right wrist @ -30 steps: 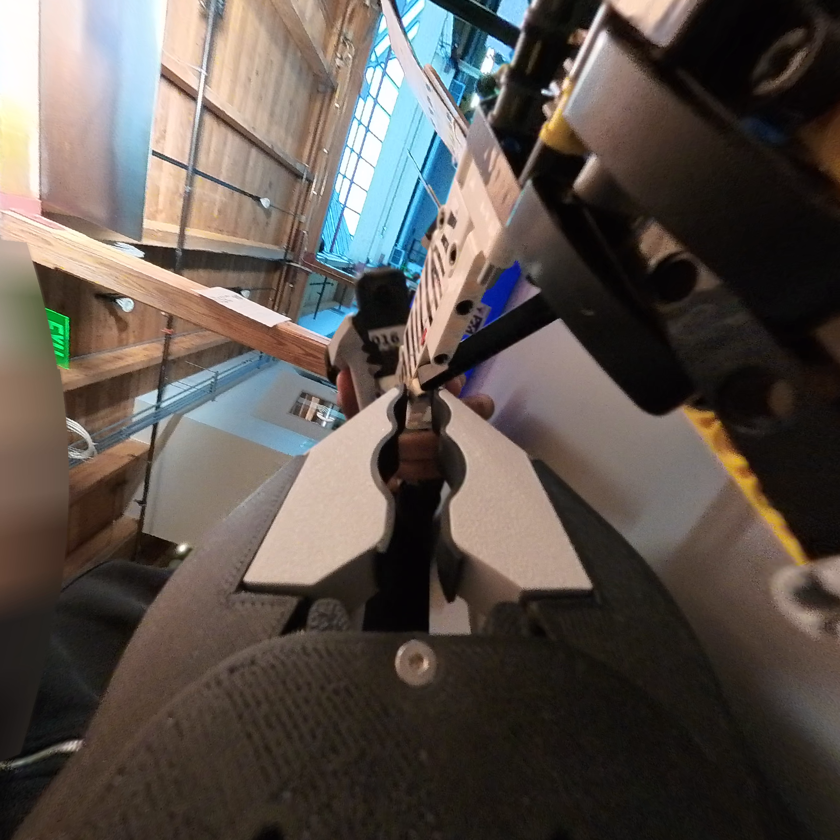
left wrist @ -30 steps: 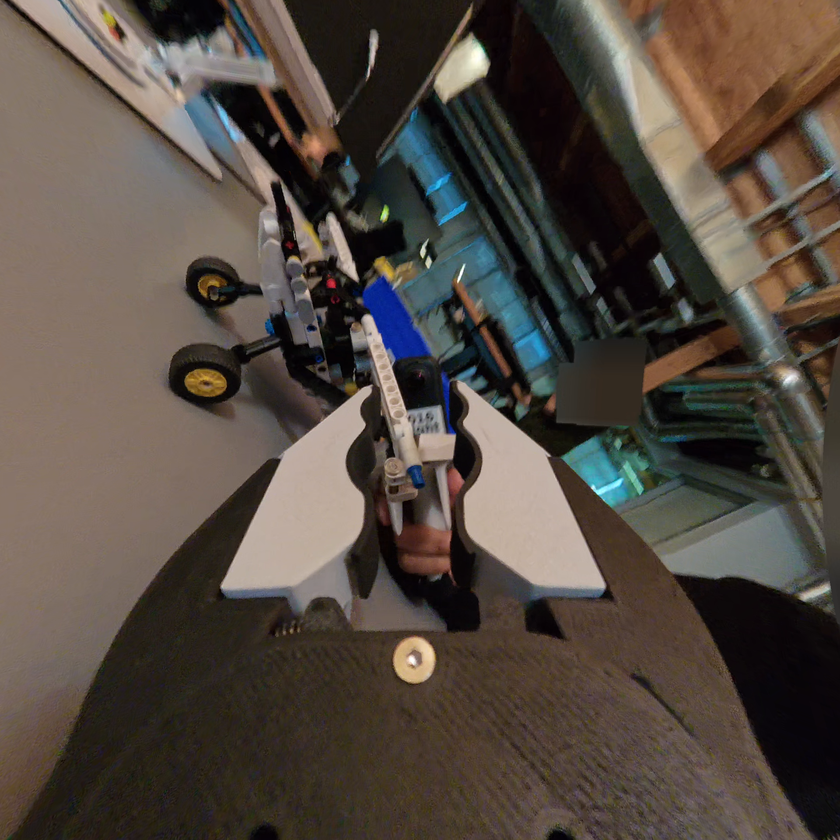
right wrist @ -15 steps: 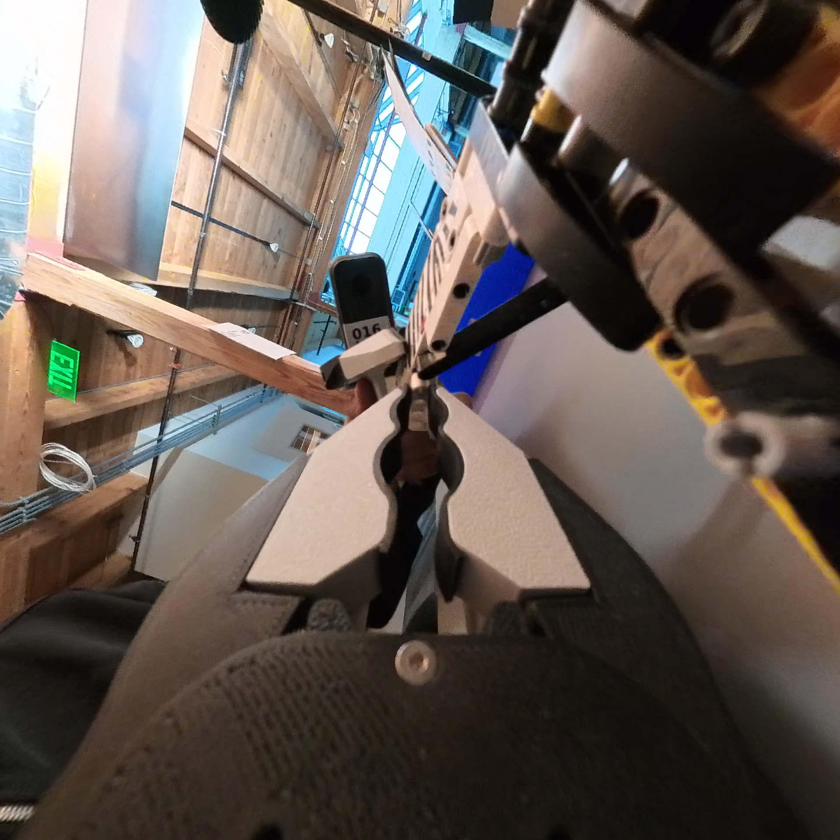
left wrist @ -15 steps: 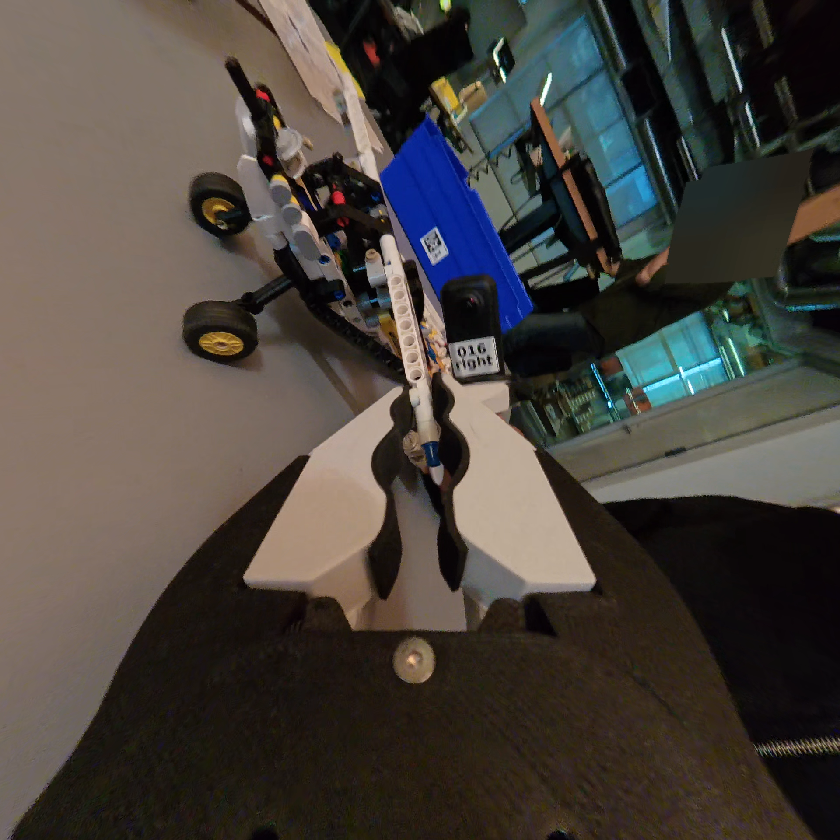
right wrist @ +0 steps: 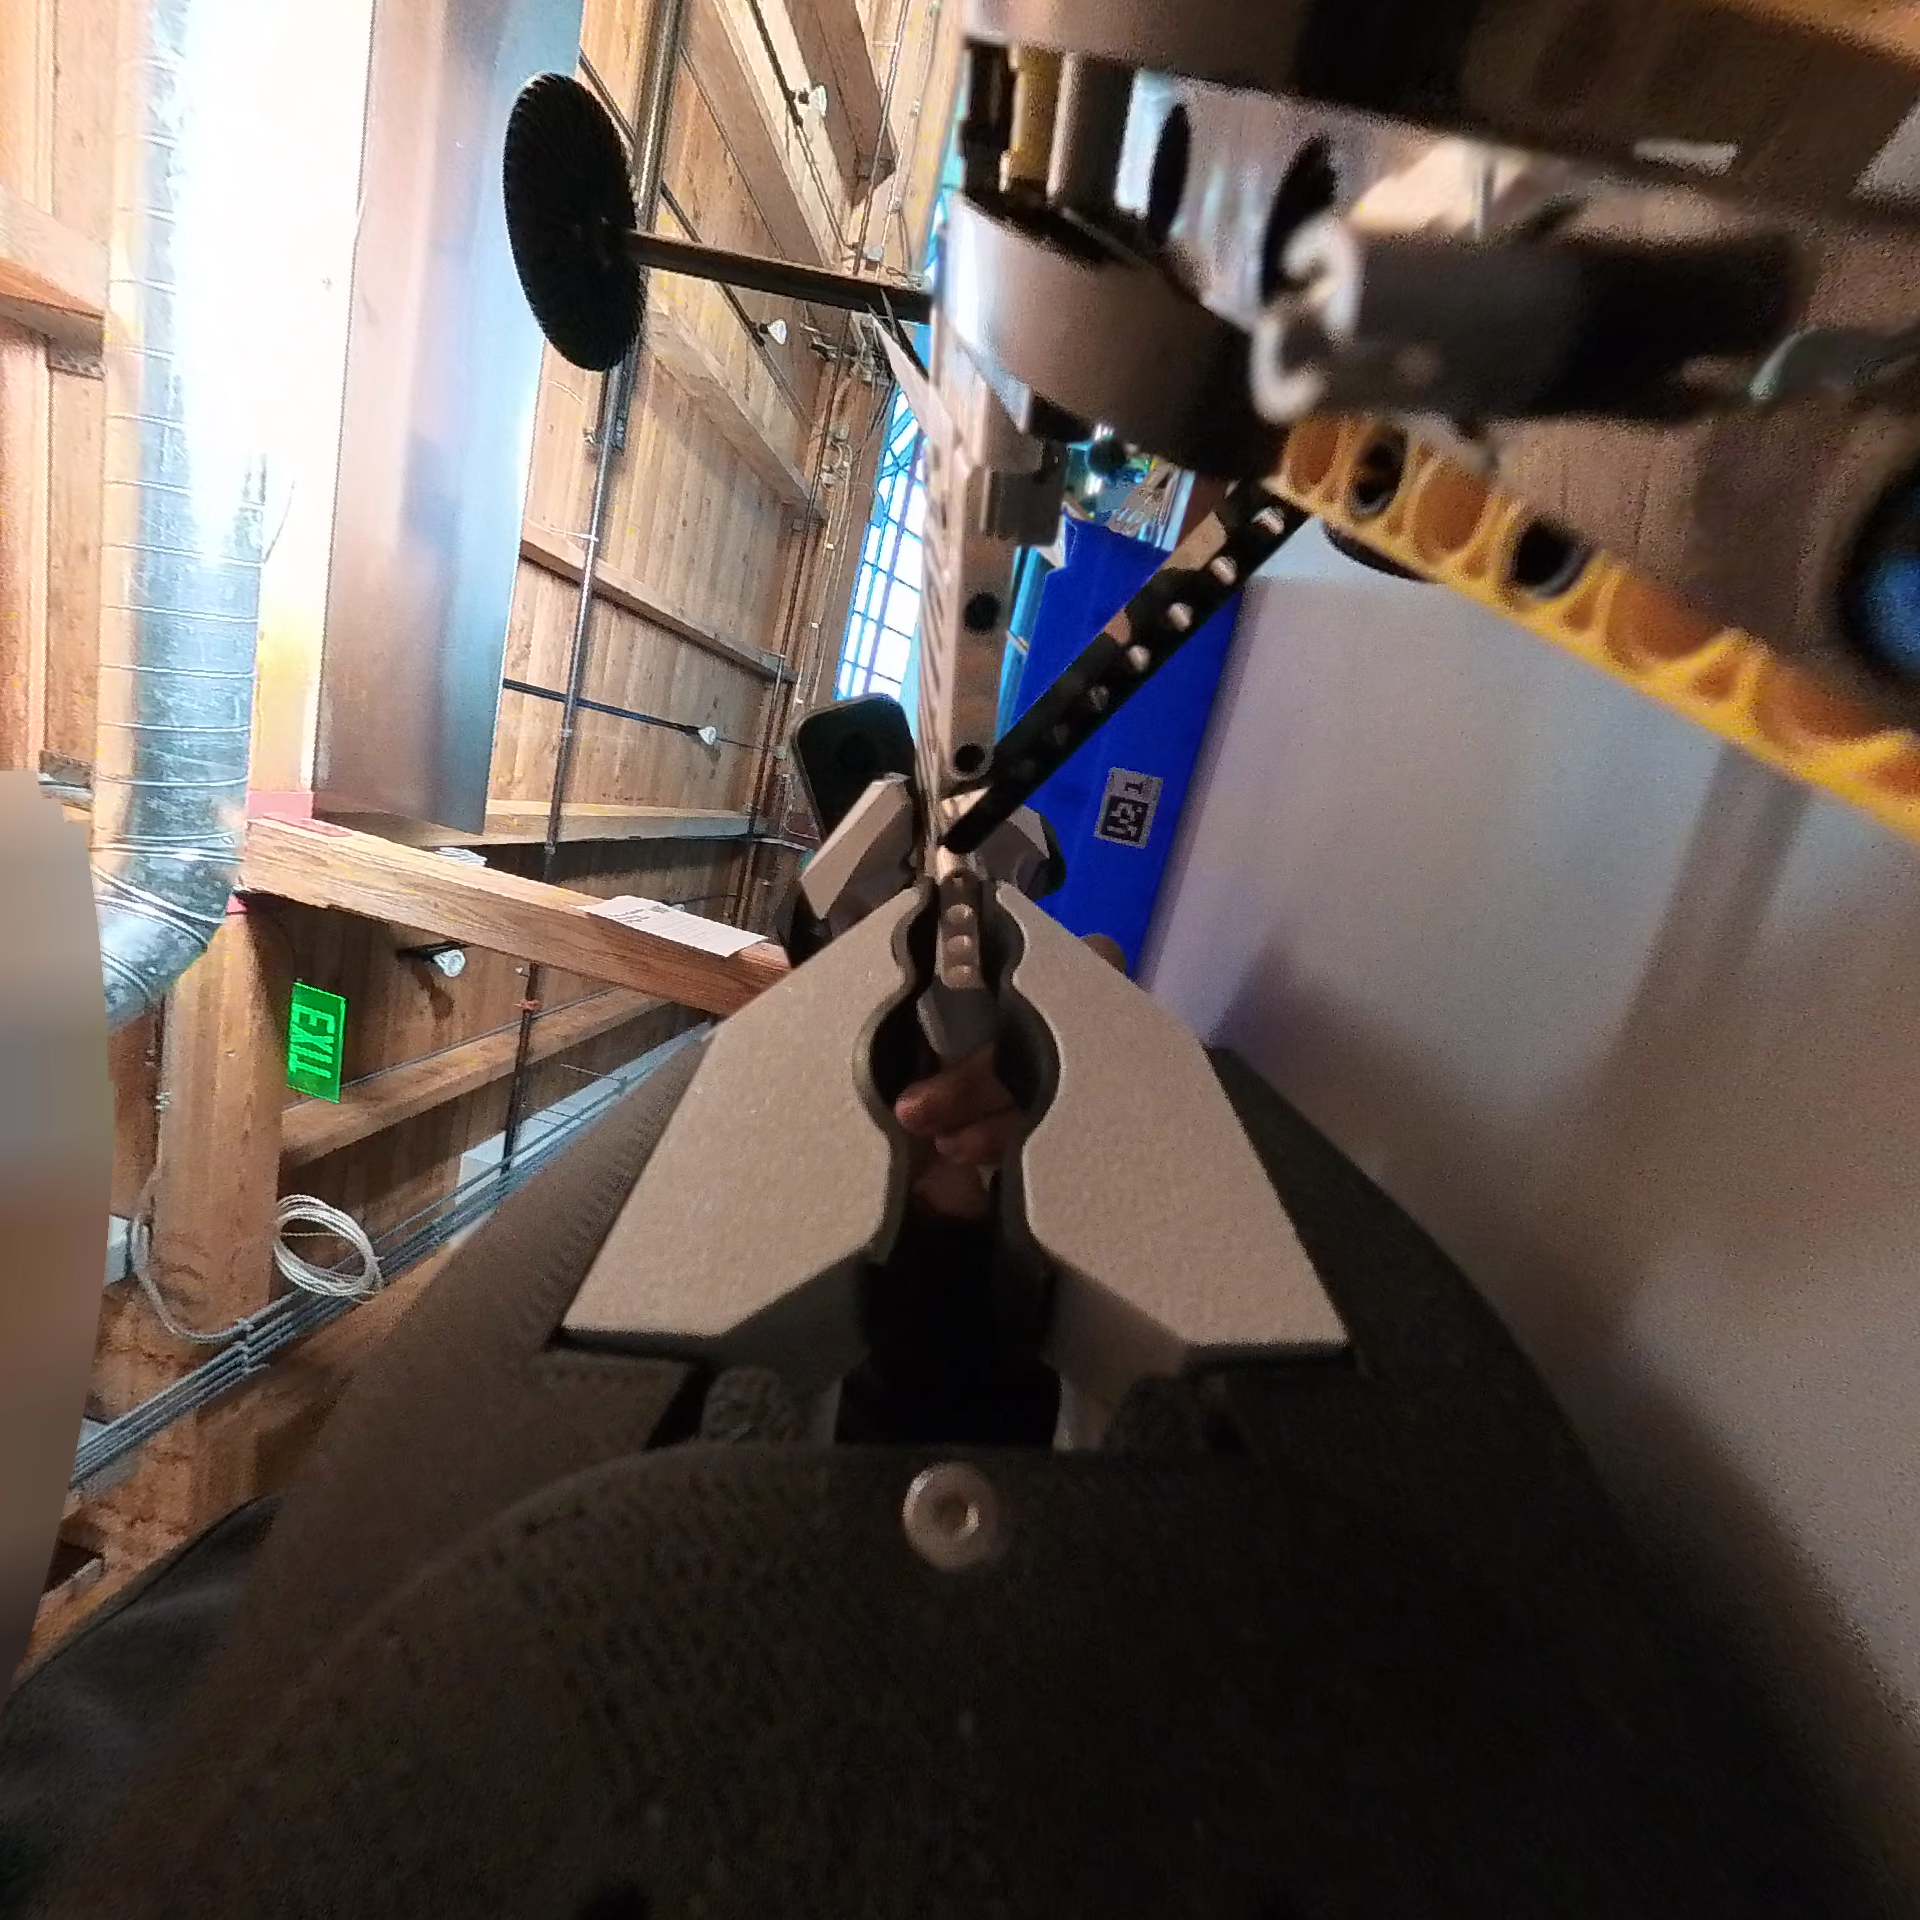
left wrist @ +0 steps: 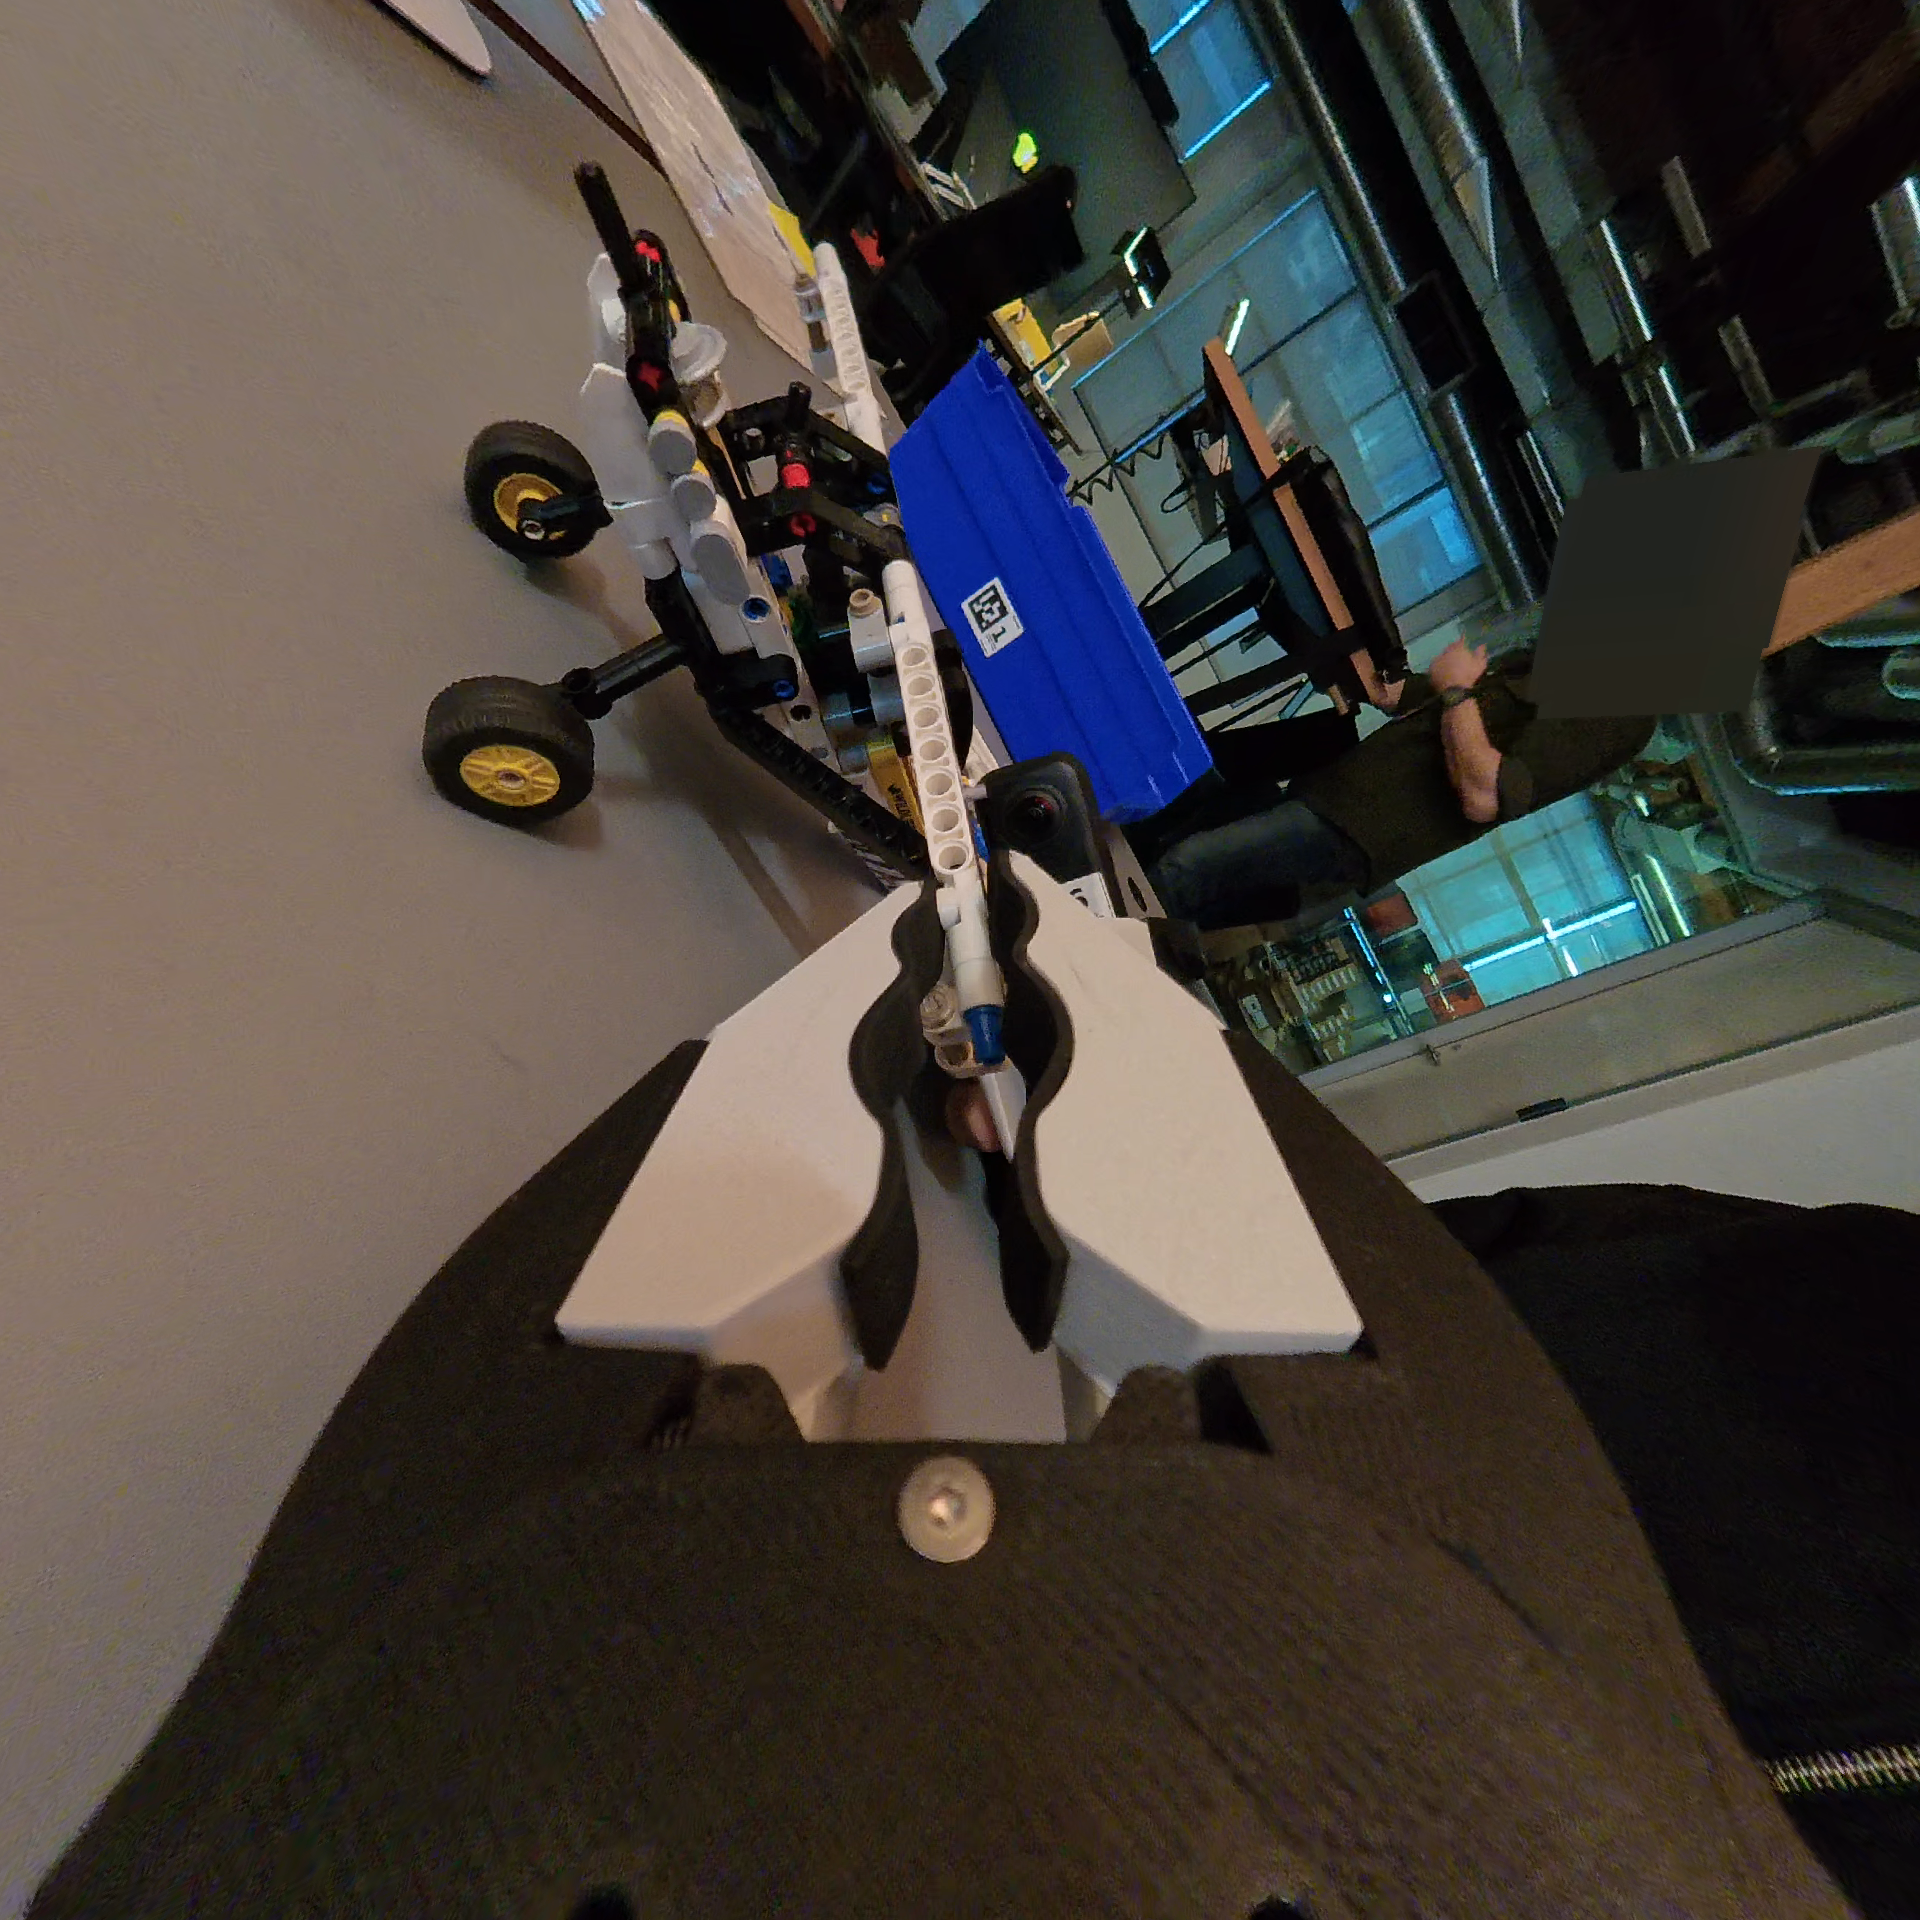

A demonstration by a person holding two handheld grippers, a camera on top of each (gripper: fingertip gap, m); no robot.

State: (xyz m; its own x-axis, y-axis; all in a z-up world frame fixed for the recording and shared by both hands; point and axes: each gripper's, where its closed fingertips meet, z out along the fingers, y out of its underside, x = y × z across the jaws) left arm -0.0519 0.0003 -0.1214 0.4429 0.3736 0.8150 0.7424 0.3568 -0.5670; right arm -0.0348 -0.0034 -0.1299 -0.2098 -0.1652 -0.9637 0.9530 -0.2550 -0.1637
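Observation:
A toy building-brick vehicle (left wrist: 727, 582) with black tyres on yellow hubs (left wrist: 507, 753) stands on the grey table (left wrist: 208, 935). A long white holed beam (left wrist: 930, 748) juts from it toward me. My left gripper (left wrist: 961, 899) is shut on the near end of this beam, where a blue pin (left wrist: 982, 1029) shows between the pads. My right gripper (right wrist: 961, 909) is shut on a pale holed beam end (right wrist: 961, 940) of the same model, which looms blurred at the upper right (right wrist: 1403, 260). The two grippers meet nose to nose; the right one's camera (left wrist: 1039, 821) shows just beyond my left fingertips.
A blue bin (left wrist: 1039, 592) with a square tag stands behind the model, also in the right wrist view (right wrist: 1101, 748). Paper sheets (left wrist: 717, 197) lie farther along the table. A seated person (left wrist: 1455, 769) is off to the right. A black axle with a gear (right wrist: 571, 223) sticks out. My left and right fingertips are right by each other.
My left jaws closed from a loose stance onto the white beam and stay clamped. My right gripper kept its hold. Both views have swung, and the model now sits closer in the right view.

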